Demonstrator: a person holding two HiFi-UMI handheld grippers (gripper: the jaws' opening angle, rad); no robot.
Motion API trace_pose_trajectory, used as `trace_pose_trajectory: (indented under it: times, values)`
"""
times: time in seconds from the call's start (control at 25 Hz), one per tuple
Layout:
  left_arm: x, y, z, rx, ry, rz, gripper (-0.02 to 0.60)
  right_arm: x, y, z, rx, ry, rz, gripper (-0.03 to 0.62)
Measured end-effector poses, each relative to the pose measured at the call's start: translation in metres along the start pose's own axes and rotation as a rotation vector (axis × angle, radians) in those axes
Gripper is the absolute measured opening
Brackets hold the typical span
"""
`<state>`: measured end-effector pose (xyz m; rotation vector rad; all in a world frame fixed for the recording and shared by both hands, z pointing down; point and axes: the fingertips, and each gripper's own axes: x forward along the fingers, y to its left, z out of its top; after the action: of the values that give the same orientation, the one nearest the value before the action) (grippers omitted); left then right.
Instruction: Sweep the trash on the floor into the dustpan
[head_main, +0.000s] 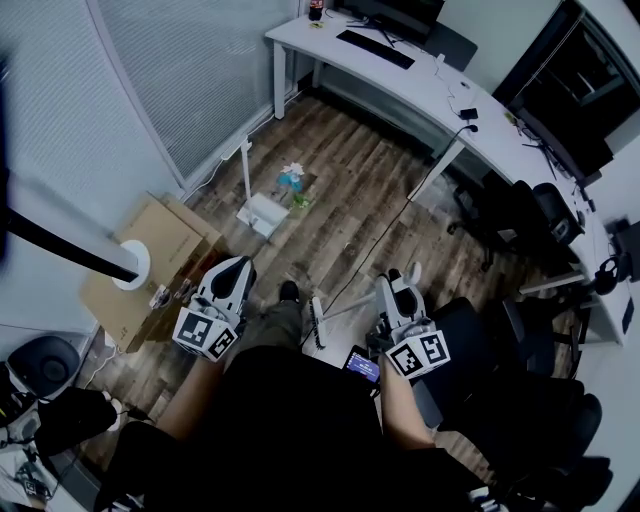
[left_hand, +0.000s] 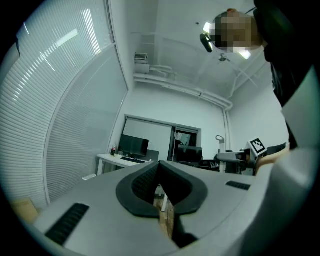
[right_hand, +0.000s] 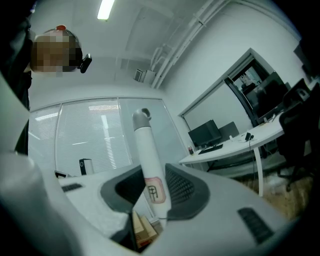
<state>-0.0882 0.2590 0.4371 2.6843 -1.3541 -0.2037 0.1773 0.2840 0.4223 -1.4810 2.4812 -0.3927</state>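
Note:
The trash (head_main: 292, 182), a small heap of blue, white and green scraps, lies on the wood floor. Just in front of it stands the white dustpan (head_main: 263, 213) with its upright handle (head_main: 246, 165). My right gripper (head_main: 403, 275) is shut on the white broom handle (right_hand: 145, 150), which rises between the jaws to a grey cap. The broom's brush head (head_main: 318, 322) rests on the floor near my feet, well short of the trash. My left gripper (head_main: 237, 268) is shut with nothing in it; in the left gripper view its pads (left_hand: 150, 184) meet.
A cardboard box (head_main: 150, 255) and a white round device (head_main: 131, 265) sit at the left by the blinds. A long white desk (head_main: 400, 70) curves across the back, with black office chairs (head_main: 520, 215) at the right. A black cable (head_main: 400, 210) runs across the floor.

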Motion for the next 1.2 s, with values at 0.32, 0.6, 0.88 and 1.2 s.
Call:
trace_pose_trajectory:
  times: [0.32,0.6,0.88,1.2]
  values:
    - [0.055,0.055,-0.006,-0.023,-0.007,0.031,-0.005,0.071,-0.037,-0.003,-0.002,0.034,0.014,0.106]
    - [0.128,0.102,0.004,-0.029,0.006,0.036,-0.005,0.149,-0.085,0.005,0.025,0.076,0.031,0.107]
    - [0.186,0.153,0.008,-0.019,0.033,0.046,-0.005,0.223,-0.128,0.017,0.018,0.072,0.044,0.110]
    - [0.204,0.198,0.020,-0.020,0.019,0.123,-0.005,0.295,-0.153,0.037,-0.021,0.046,0.060,0.110]
